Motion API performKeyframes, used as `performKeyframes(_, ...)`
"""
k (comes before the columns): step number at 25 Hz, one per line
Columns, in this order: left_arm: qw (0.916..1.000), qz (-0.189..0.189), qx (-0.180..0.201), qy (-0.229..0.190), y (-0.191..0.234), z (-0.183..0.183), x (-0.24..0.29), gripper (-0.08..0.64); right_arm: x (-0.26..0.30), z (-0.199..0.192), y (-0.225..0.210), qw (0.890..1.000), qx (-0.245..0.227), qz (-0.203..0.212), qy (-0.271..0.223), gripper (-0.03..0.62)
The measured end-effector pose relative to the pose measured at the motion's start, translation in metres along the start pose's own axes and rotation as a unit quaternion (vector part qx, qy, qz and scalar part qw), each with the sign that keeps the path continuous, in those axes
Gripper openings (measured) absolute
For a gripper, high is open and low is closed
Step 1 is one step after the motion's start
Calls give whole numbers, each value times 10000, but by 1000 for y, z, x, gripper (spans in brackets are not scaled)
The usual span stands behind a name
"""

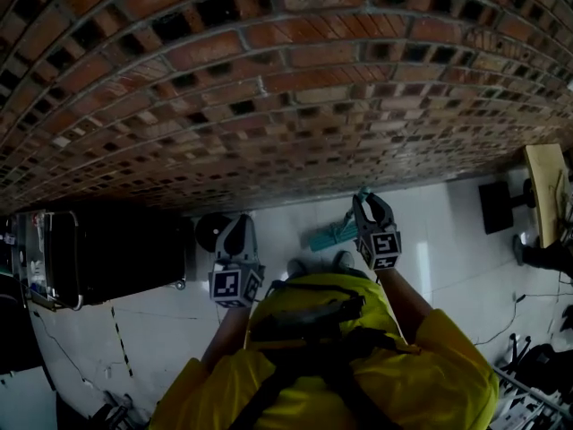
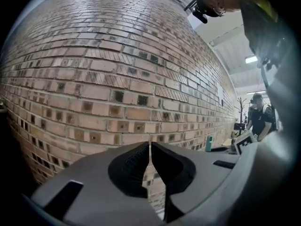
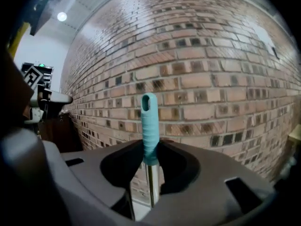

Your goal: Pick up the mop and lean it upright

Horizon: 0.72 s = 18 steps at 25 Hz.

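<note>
The mop stands nearly upright in front of the brick wall [image 1: 286, 88]. In the right gripper view its teal handle grip [image 3: 149, 126] rises between the jaws, with the metal pole [image 3: 151, 185] running down below it. My right gripper [image 3: 149, 161] is shut on that handle just under the teal grip. In the head view the right gripper [image 1: 369, 202] is held up near the wall, and the teal mop head [image 1: 329, 236] lies on the floor below it. My left gripper [image 1: 236, 224] hangs to the left, apart from the mop. Its jaws [image 2: 150, 149] are shut with nothing in them.
A black case [image 1: 107, 253] stands on the floor at the left by the wall, with a dark round object [image 1: 213, 231] beside it. A wooden table [image 1: 548, 191] and cables lie at the right. Farther along the wall are a person [image 2: 259, 119] and a teal bottle [image 2: 208, 143].
</note>
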<state>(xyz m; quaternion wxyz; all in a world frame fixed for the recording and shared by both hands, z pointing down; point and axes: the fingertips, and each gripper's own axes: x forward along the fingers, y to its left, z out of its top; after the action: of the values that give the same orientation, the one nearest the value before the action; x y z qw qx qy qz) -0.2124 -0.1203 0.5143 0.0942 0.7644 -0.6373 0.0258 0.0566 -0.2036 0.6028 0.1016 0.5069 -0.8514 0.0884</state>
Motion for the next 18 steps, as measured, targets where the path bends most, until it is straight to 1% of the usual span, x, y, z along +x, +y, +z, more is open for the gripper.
performKeyframes(3, 9999, 61, -10, 103, 4, -7, -6, 21, 33, -40, -7, 9991, 13, -75, 414, 107)
performKeyframes(6, 9997, 163, -10, 164, 10, -9, -10, 21, 63, -60, -15, 9984, -59, -154, 534, 107)
performKeyframes(11, 9990, 382, -49, 207, 21, -16, -15, 21, 112, -61, -22, 9976, -105, -174, 668, 109)
performKeyframes(14, 9985, 463, -134, 247, 22, -20, -15, 21, 142, -55, -27, 9972, -123, -326, 664, 109)
performKeyframes(18, 9980, 527, -209, 267, 22, -21, -13, 21, 162, -55, -30, 9947, -127, -564, 845, 112)
